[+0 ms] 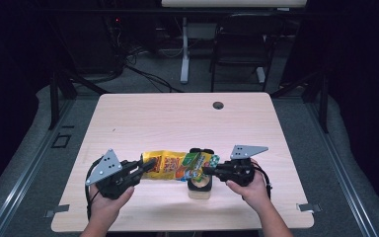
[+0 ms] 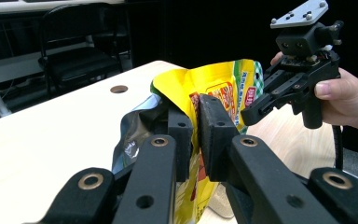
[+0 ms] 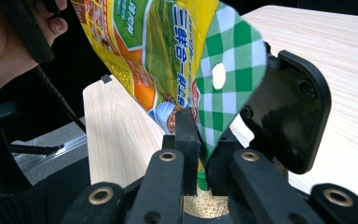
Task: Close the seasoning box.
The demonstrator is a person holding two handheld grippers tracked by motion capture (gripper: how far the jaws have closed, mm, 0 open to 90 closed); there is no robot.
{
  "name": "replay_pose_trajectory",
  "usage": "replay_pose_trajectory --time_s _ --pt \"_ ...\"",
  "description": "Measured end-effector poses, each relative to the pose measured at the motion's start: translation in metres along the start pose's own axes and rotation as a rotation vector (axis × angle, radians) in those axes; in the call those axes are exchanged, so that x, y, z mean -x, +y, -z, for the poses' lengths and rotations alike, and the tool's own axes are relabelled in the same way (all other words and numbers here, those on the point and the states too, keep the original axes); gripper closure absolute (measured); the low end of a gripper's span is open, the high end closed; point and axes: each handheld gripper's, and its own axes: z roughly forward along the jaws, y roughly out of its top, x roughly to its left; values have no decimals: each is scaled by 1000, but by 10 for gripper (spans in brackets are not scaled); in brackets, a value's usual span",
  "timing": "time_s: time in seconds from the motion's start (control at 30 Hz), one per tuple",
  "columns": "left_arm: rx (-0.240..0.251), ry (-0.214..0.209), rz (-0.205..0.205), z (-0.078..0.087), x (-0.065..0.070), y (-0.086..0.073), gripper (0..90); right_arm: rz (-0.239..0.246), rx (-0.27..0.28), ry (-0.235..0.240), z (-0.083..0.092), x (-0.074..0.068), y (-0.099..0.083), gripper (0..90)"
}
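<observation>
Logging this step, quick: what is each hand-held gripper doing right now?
Left hand-held gripper: closed on the snack bag.
Right hand-held gripper: closed on the same bag's green checked end.

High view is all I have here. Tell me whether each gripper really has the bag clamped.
Observer: The left gripper is shut on the yellow bag, pads pinching its edge.
Operator: Now the right one.
Observer: The right gripper is shut on the bag's green checked end.
Operator: Report what's under it.
Observer: An open container holding beige grainy contents; its black lid stands up beside the bag.
</observation>
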Motion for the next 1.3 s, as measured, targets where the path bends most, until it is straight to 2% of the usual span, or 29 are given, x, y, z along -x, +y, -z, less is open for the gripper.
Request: replay_pose_trajectory --time_s 0.67,0.9,1.13,1.17,1.3 --pt "-5 4 13 5 -7 -9 827 -8 16 18 -2 0 -2 845" --pt "-10 4 23 6 -10 -12 826 -5 11 32 -2 1 -2 804" --pt "-12 9 36 7 -13 -16 818 -13 7 23 -3 3 -5 812" --pt "-15 25 35 7 -12 -17 818 -14 9 22 -3 3 -5 815" --pt "-23 10 36 8 -14 -19 814 -7 10 18 -4 2 -5 825"
